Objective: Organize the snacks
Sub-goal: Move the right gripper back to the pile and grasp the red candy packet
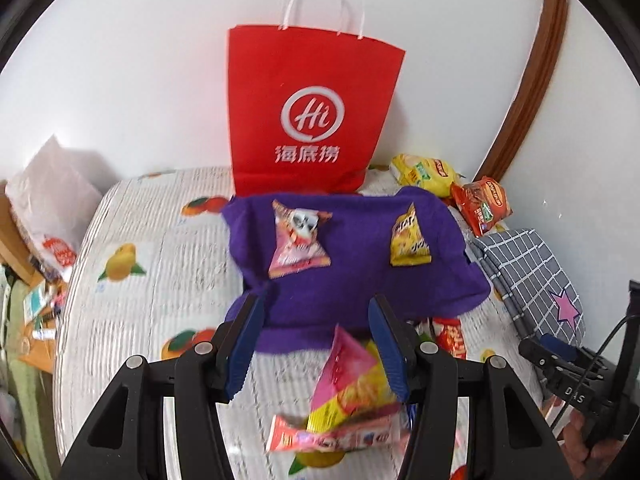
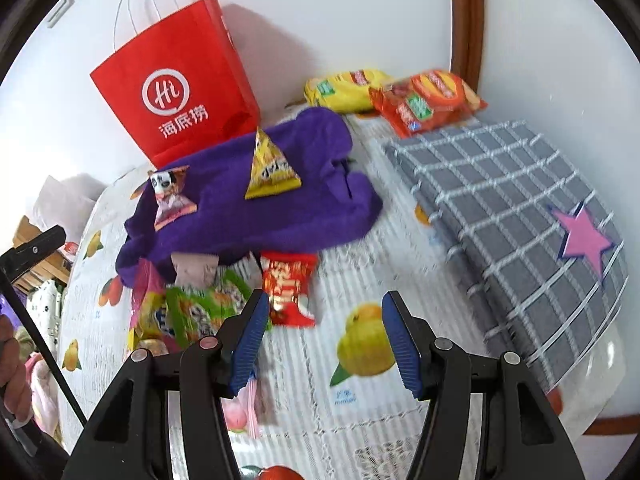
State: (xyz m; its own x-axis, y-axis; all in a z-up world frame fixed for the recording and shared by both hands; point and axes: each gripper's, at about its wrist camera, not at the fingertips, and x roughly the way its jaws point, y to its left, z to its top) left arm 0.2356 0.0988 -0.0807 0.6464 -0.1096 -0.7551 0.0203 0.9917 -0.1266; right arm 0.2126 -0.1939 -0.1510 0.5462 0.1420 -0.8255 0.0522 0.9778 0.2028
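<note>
In the left wrist view, my left gripper hangs over the bed with its jaws wide, gripping nothing; a heap of snack packets lies between and below them at the bottom of the frame, likely the unsorted lot. Higher up, a pink packet and a yellow packet sit well apart on the purple cloth, as if sorted. The red paper bag stands upright behind it. My right gripper points down at bare sheet, jaws wide and empty, the red packet just left of it.
</note>
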